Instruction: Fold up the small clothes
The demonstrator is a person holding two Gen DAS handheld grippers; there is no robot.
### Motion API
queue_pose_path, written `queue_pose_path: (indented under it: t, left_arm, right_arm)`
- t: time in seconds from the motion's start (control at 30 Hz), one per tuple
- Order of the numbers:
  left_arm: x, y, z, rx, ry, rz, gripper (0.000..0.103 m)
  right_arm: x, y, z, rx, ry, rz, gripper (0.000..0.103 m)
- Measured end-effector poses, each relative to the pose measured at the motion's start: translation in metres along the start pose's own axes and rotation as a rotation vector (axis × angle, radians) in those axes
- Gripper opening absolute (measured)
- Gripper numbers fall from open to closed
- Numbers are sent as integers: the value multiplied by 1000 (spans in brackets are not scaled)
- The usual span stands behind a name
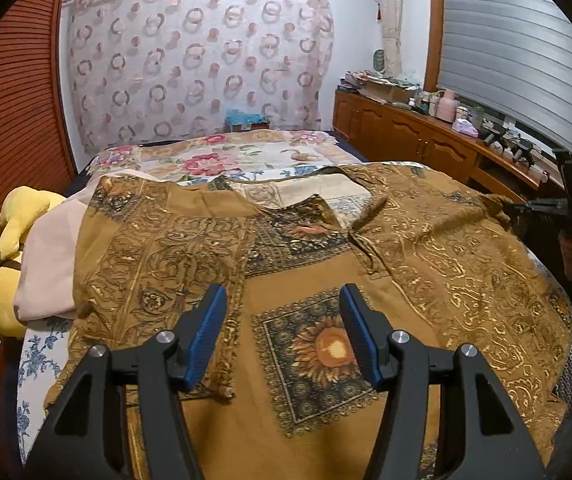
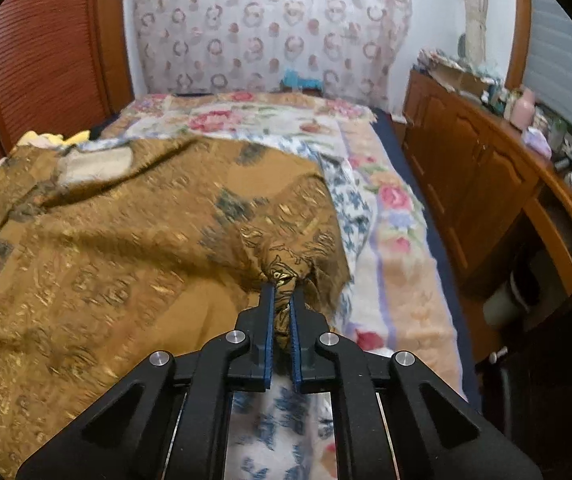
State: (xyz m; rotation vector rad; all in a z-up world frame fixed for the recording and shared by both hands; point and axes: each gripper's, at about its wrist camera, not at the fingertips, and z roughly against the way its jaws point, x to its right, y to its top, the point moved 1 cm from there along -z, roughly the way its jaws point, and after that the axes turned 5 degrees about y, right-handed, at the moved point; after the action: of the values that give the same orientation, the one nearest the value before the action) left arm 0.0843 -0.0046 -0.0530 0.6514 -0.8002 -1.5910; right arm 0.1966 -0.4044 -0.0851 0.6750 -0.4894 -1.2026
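Note:
A brown patterned garment [image 1: 306, 264] with gold scrollwork and a sunflower square lies spread across the bed. My left gripper [image 1: 284, 300] hovers over its middle, jaws apart, nothing between the blue pads [image 1: 206, 336]. In the right wrist view the same garment [image 2: 126, 240] fills the left half, and my right gripper [image 2: 282, 292] is shut on a bunched corner at its right edge. The left wrist view shows that gripper [image 1: 550, 216] far right, holding the cloth's corner, with a hand behind it.
The bed has a floral bedspread [image 2: 390, 220]. A yellow plush toy [image 1: 14, 256] and a pink cloth [image 1: 50, 260] lie at the bed's left side. A wooden cabinet [image 2: 486, 184] with cluttered bottles runs along the right. A circle-patterned curtain [image 1: 198, 60] hangs behind.

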Motion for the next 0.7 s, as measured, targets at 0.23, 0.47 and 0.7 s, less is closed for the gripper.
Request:
queue_pose_path:
  t: [0.23,0.47,0.7]
  left_arm:
    - [8,1,11,26,-45,0,58]
    - [16,2,20,47,-45,-18,58]
    - [20,2,25,55,-46,-28,58]
  right_arm:
    - [-38,17,18,78,35,83,4]
    - [-83,18,11,56,91,175,4]
    - [-103,-3,-14,-24,116,196,6]
